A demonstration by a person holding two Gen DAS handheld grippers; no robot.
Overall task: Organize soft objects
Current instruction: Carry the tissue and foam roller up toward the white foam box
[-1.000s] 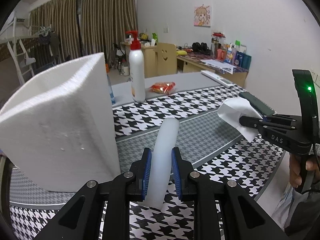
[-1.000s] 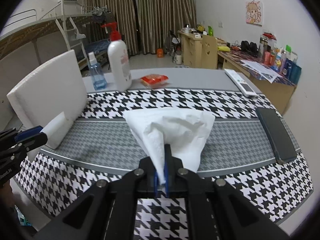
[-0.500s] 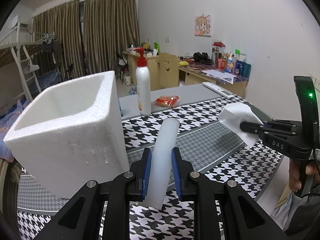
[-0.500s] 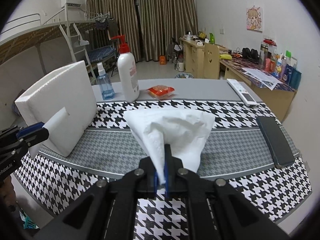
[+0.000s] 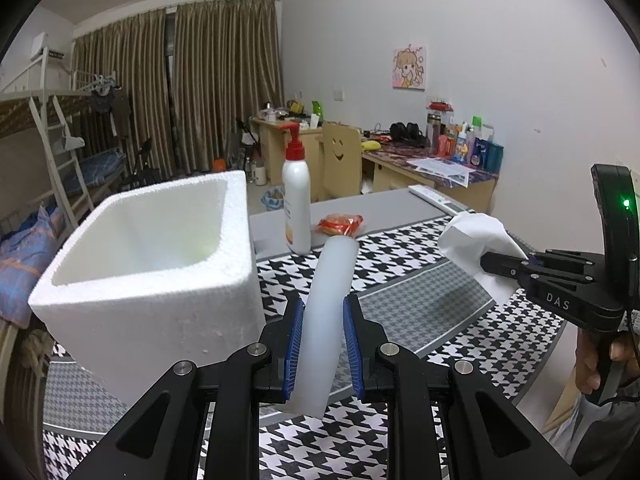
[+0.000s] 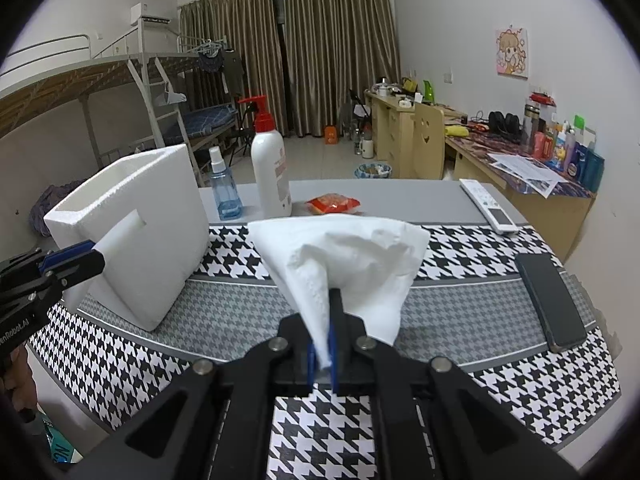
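- Both grippers have risen; the foam box [image 5: 160, 264] now shows its hollow (empty, as far as visible).
- Left gripper [image 5: 322, 344] clamps a white foam piece [image 5: 328, 308] beside the box; right gripper [image 6: 322, 354] pinches a tissue [image 6: 340, 256]; neither is stowed yet.

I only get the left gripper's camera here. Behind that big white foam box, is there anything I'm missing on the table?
Observer: Yes. A small blue spray bottle stands beside the white pump bottle; the foam box hides it from you.
Operator: And off to the right, past the white tissue?
Observer: A dark phone lies flat near the table's right edge, beyond the tissue.
Operator: How much tissue is that other gripper holding?
Observer: The right gripper pinches one corner only; the rest fans out wide above its closed jaws.
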